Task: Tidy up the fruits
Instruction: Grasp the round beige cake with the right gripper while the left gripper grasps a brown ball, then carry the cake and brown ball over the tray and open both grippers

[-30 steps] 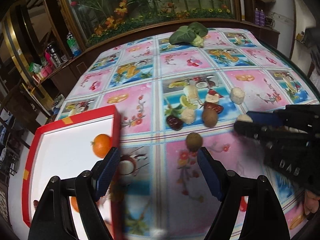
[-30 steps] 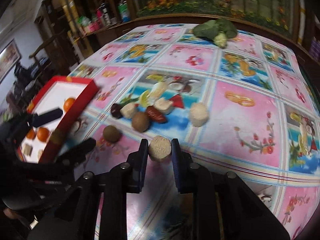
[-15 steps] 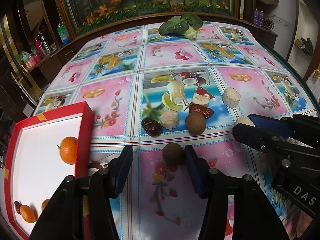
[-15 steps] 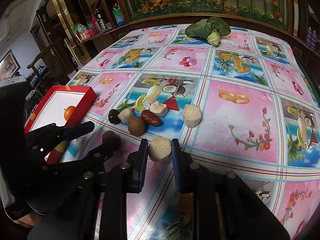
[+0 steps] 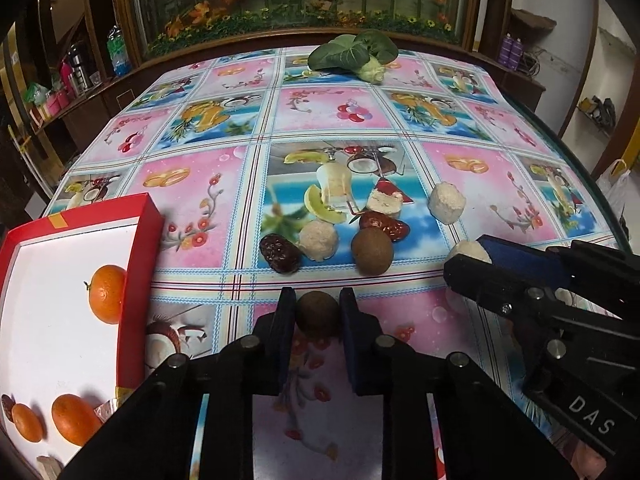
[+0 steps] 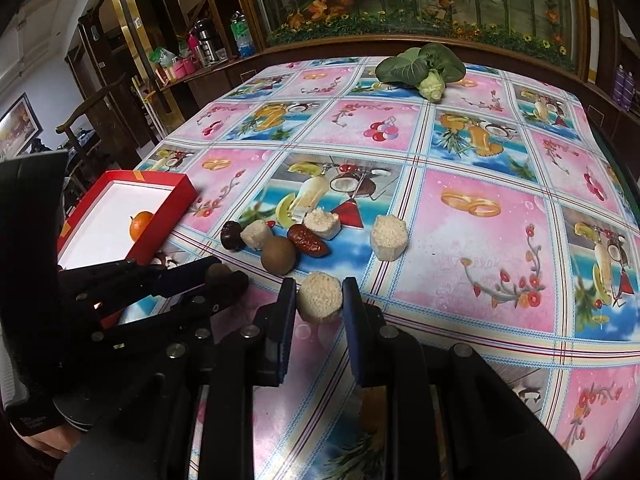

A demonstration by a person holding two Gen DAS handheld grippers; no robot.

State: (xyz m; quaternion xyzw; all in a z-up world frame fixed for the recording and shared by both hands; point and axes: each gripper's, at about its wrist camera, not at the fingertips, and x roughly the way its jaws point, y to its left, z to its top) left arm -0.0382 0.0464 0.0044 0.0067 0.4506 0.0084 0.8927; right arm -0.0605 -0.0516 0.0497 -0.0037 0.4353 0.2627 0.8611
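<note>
My left gripper (image 5: 316,312) is shut on a small round brown fruit (image 5: 317,314), just above the tablecloth. My right gripper (image 6: 320,300) is shut on a pale beige crumbly chunk (image 6: 321,297); in the left wrist view it enters from the right (image 5: 468,256). A red box with a white floor (image 5: 142,264) lies at the left and holds several oranges (image 5: 106,294). On the cloth ahead lie a second brown fruit (image 5: 372,250), two dark red dates (image 5: 279,253), and more pale chunks (image 5: 319,240).
A leafy green vegetable (image 5: 354,56) lies at the table's far edge. The floral tablecloth (image 6: 480,240) covers the whole table. Wooden cabinets with bottles (image 6: 240,36) stand at the back left, a planter behind the table.
My left gripper moved right from over the red box, came up to the small brown fruit and closed on it. The right gripper kept hold of its pale chunk.
</note>
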